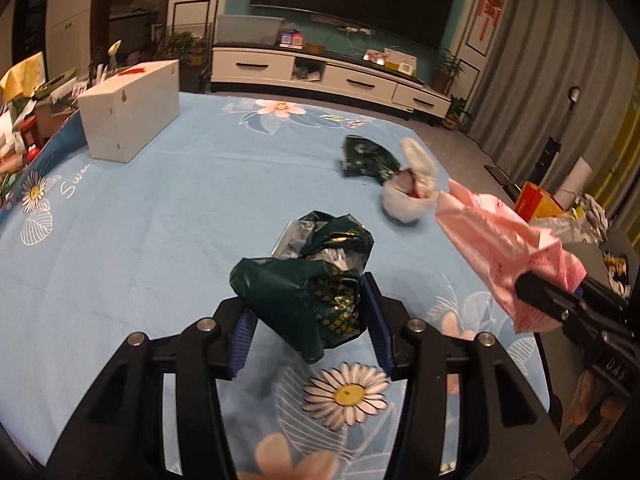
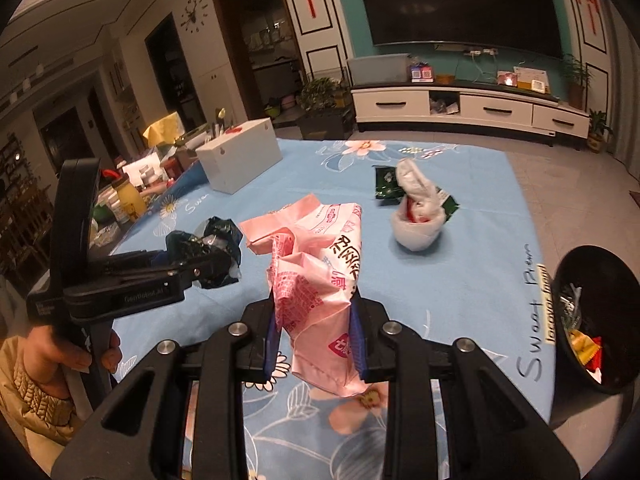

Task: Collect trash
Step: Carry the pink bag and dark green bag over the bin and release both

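Holding a dark green wrapper (image 1: pixel 304 300) in my left gripper (image 1: pixel 310 328) and a pink bag (image 2: pixel 320 292) in my right gripper (image 2: pixel 316 340), both jaws clamped, above the desk (image 1: pixel 160 208). The black bin (image 2: pixel 592 320) already holds scraps; a white bag (image 2: pixel 416 220) and another green wrapper (image 2: pixel 386 184) remain.

green wrapper (image 1: pixel 304 292): crumpled, lifted | pink bag (image 2: pixel 320 276): crumpled, lifted | white bag (image 2: pixel 416 220): on table
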